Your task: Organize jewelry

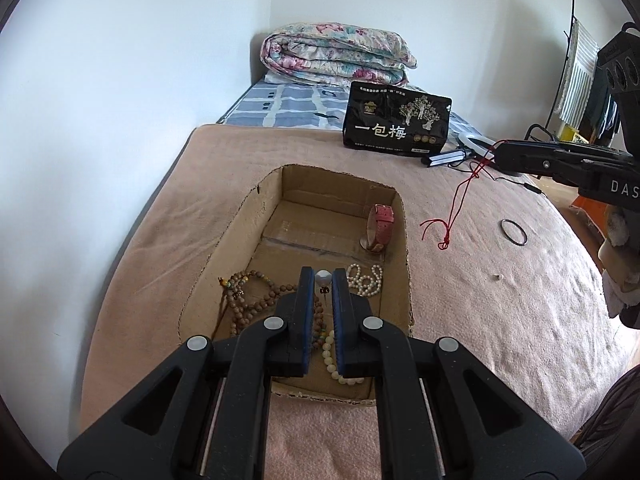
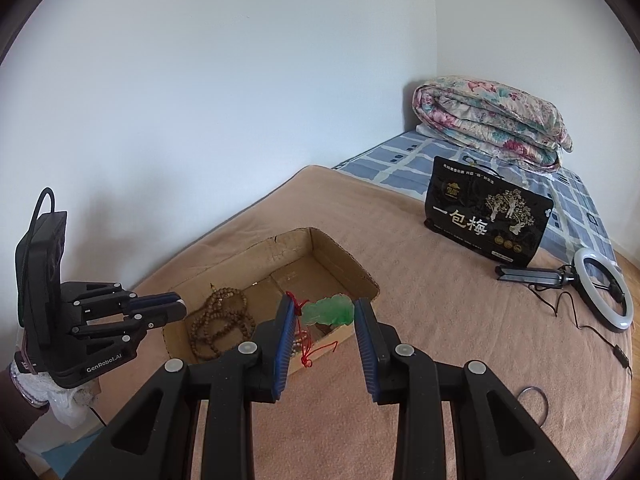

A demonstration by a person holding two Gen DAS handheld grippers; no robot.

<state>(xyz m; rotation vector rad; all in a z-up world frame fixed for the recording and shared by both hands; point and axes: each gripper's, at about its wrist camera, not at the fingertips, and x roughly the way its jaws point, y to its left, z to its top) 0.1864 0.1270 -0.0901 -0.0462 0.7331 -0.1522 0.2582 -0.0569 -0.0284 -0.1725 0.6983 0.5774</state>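
An open cardboard box [image 1: 280, 208] lies on the pink blanket. Inside are a pink watch [image 1: 380, 226], a wooden bead strand [image 1: 256, 300], a pearl bracelet [image 1: 366, 280] and a cream bead bracelet [image 1: 332, 356]. My left gripper [image 1: 323, 276] hovers over the box's near end, shut on a small pale gem-like piece [image 1: 323, 279] at its tips. My right gripper [image 2: 323, 308] is shut on a green jade pendant [image 2: 328, 312], held above the box's right wall [image 2: 336, 256]. The pendant's red cord [image 1: 452, 216] dangles from it. A black ring [image 1: 513, 232] lies on the blanket to the right.
A black snack packet [image 1: 396, 124] stands behind the box, with a ring light [image 2: 604, 288] and its cable beside it. A folded floral quilt [image 1: 340, 54] sits at the bed's far end. A white wall runs along the left. A tiny pale speck [image 1: 497, 277] lies on the blanket.
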